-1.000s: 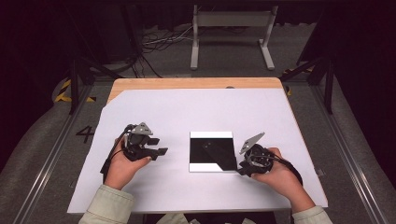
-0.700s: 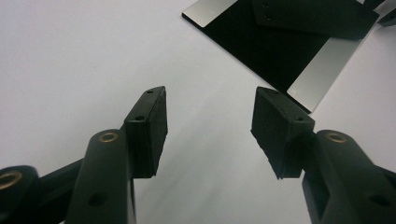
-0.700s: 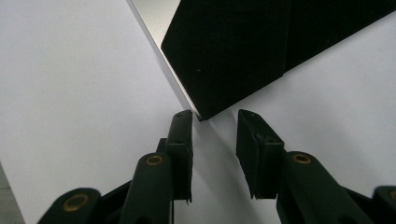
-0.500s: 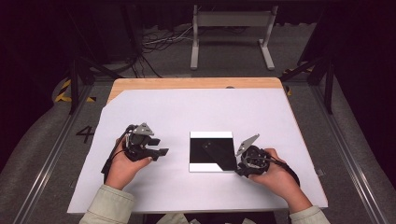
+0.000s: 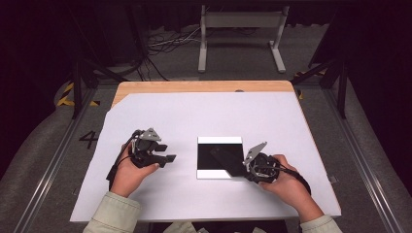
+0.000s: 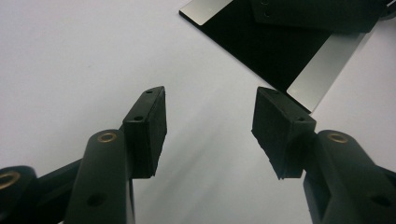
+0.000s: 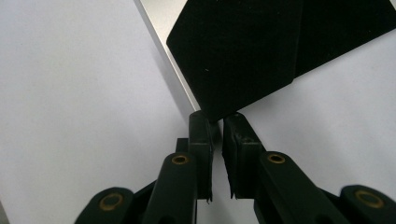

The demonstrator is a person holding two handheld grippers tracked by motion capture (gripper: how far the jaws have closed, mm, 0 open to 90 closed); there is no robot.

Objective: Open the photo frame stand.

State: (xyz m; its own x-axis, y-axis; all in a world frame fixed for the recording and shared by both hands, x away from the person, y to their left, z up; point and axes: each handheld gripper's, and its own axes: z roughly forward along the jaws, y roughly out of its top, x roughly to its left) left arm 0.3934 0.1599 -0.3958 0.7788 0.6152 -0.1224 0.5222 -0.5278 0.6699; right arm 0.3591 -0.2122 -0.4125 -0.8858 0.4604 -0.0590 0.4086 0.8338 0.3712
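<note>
Square panel (image 5: 218, 158) lies on the sheet (image 5: 204, 116), near its front-centre. Left gripper (image 5: 163, 154) sits well left of the panel, apart from it. Right gripper (image 5: 248, 167) at the panel's front-right corner (jaws pinching a flap (image 7: 243, 56) there).

High view looks down from above; both gripper views closely share the black sheet (image 6: 275, 44).

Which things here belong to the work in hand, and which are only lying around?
Part of the work:
- black square sheet, one corner lifted
- flat black-and-silver square plate beneath it
- right gripper, pinching that corner
- left gripper, open beside it

Only around:
- white table cover
- grey metal stand
</note>
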